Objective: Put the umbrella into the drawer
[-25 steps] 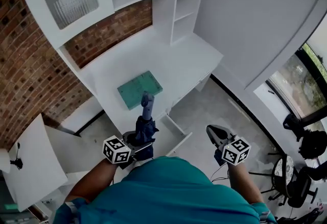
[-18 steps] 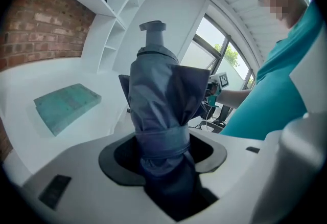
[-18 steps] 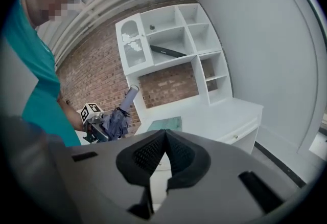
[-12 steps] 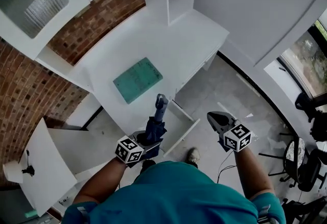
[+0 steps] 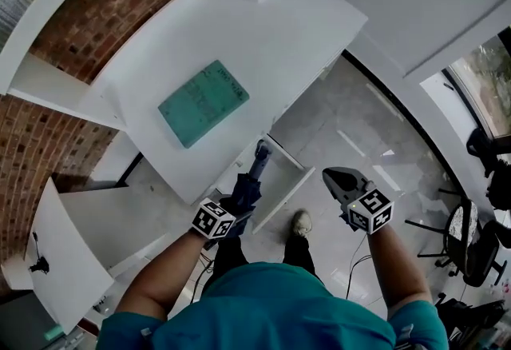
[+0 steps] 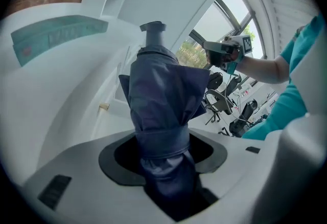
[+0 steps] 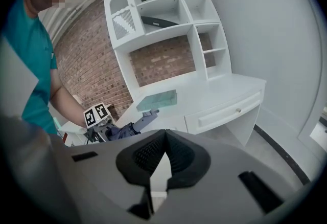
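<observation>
The brick wall [image 5: 96, 5] backs your white desk [image 5: 271, 37]. In the right gripper view the white shelf unit [image 7: 168, 18] stands on top of that desk. Below the desk's front edge the drawer [image 5: 289, 180] is pulled out, its front panel toward your feet. A green cutting mat [image 5: 203, 103] lies flat on the desktop, well apart from the drawer.

The folded navy umbrella [image 5: 247, 188] is in your left gripper [image 5: 238, 208]. In the head view it reaches up and away from the marker cube, with its grey end [image 5: 261, 153] over the open drawer. I cannot tell whether it touches the drawer.

In the left gripper view the umbrella [image 6: 163, 100] stands straight out along the jaws. They are clamped on its lower, strapped part, so the bundled fabric and grey end [image 6: 153, 31] stick out well past the left gripper [image 6: 163, 154].

Your right gripper [image 5: 334, 179] is held off to the side over the floor, apart from the drawer and the umbrella. In its own view the right gripper [image 7: 164, 147] has its jaws together at the tips, with nothing between them.
</observation>
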A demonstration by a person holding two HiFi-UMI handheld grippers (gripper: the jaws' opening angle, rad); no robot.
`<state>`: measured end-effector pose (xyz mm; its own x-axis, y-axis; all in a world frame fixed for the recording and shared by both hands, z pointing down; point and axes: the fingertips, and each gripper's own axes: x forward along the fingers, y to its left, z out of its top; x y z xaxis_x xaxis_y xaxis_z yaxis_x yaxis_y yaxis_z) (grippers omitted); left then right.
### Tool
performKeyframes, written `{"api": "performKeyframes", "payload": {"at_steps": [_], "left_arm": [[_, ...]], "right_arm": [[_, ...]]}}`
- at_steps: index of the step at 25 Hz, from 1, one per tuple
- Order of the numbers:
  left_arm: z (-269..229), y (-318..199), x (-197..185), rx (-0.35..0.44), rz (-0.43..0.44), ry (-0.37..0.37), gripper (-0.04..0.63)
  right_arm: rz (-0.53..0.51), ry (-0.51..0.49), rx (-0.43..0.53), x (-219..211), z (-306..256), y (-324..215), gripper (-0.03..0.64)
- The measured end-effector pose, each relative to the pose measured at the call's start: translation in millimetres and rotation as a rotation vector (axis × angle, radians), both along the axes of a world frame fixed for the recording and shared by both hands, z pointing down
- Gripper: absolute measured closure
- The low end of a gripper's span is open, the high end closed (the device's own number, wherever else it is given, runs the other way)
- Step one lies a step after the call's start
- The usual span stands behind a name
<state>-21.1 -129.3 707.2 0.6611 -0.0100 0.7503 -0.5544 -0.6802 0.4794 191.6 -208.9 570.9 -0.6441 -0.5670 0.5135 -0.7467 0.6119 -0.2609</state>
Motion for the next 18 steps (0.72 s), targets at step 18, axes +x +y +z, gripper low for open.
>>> {"api": "performKeyframes", "payload": {"at_steps": [18], "left_arm": [[204, -4, 21, -0.25, -0.072, -0.181, 0.351]], "right_arm": [[0.004, -0.001, -0.039, -2, 116, -24, 0.595]]}}
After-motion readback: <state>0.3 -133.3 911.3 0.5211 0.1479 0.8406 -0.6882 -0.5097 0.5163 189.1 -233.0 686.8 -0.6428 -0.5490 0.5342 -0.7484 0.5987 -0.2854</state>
